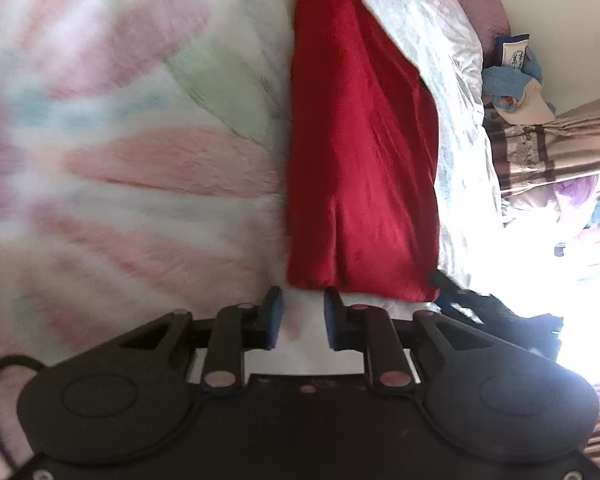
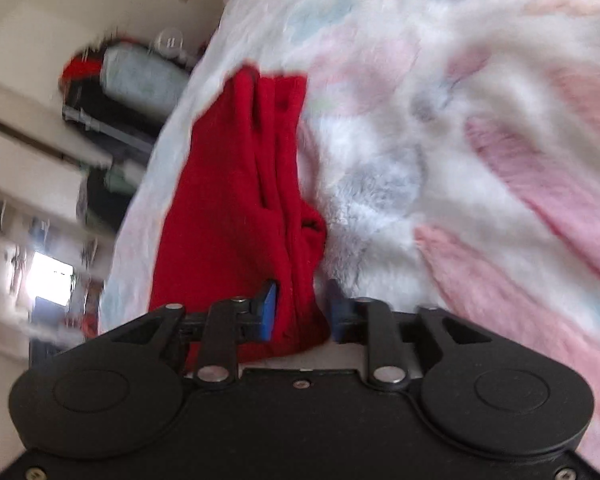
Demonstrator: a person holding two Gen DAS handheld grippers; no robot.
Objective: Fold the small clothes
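A small red garment (image 1: 360, 152) lies folded lengthwise on a fluffy pastel blanket (image 1: 120, 140). My left gripper (image 1: 300, 312) is open and empty, just short of the garment's near end. In the right wrist view the same red garment (image 2: 228, 200) lies bunched in long folds on the blanket (image 2: 480, 140). My right gripper (image 2: 302, 308) is open, and the garment's near end lies between its blue pads (image 2: 269, 312) without being pinched.
A white patterned bedsheet (image 1: 456, 100) borders the blanket. Beyond the bed's edge are piled clothes (image 1: 512, 76), a striped curtain (image 1: 560, 144) and a bright window. The right wrist view shows shelves and clutter (image 2: 112, 92) past the bed's edge.
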